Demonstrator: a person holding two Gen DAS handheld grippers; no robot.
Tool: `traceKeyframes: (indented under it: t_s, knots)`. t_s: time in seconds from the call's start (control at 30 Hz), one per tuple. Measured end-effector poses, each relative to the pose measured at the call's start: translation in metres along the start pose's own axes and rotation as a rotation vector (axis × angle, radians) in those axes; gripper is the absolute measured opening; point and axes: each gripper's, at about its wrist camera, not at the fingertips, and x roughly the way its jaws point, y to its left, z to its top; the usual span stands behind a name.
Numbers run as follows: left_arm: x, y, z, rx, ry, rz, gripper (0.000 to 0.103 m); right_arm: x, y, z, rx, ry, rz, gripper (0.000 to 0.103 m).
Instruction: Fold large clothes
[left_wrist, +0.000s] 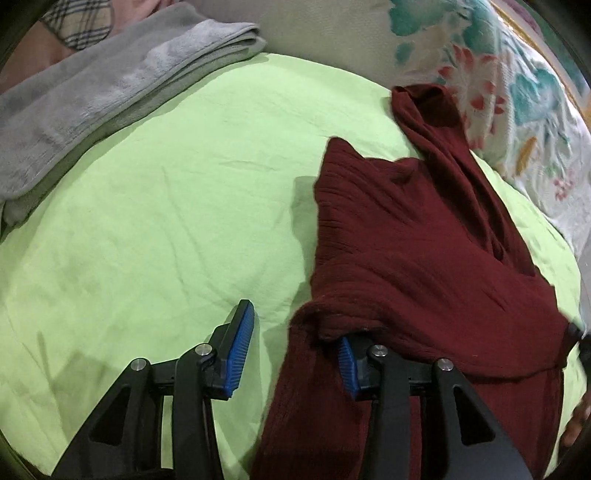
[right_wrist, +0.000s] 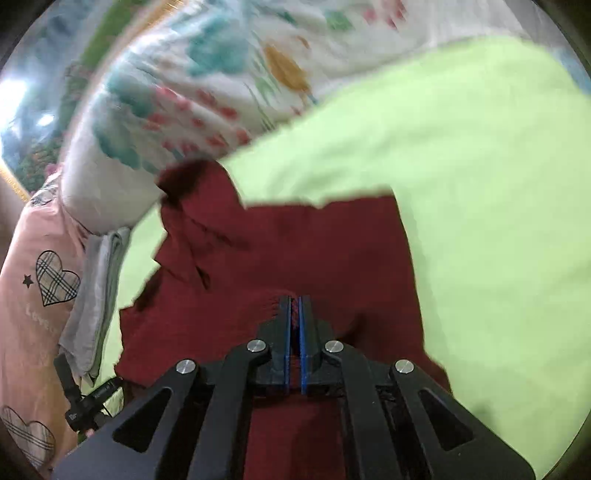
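A dark red ribbed garment (left_wrist: 417, 243) lies crumpled on the light green sheet (left_wrist: 166, 192), right of centre in the left wrist view. My left gripper (left_wrist: 295, 343) is open; a fold of the garment drapes over its right finger and hides that fingertip, while the left finger (left_wrist: 240, 339) is bare above the sheet. In the right wrist view the garment (right_wrist: 295, 251) spreads ahead, blurred. My right gripper (right_wrist: 294, 314) is shut on an edge of the red garment, with red cloth showing between the blue pads.
A folded grey blanket (left_wrist: 110, 99) lies at the sheet's far left edge; it also shows in the right wrist view (right_wrist: 96, 295). A floral pillow (left_wrist: 517, 92) sits at the far right. A pink cushion with plaid hearts (right_wrist: 40, 280) lies beside the blanket.
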Motion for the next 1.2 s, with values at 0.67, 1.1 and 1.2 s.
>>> traceKeyframes:
  t_s: [0.67, 1.1, 1.2]
  knots:
    - [-0.025, 0.030, 0.049, -0.026, 0.044, -0.318, 0.073, -0.036, -0.004, -0.013, -0.013, -0.118, -0.078, 0.045]
    - [0.052, -0.012, 0.117, 0.082, 0.072, -0.167, 0.005, 0.007, 0.014, -0.025, -0.082, 0.013, -0.003, 0.045]
    - [0.067, -0.020, 0.107, 0.150, 0.070, -0.021, 0.005, 0.017, 0.012, -0.026, -0.072, 0.051, -0.020, 0.045]
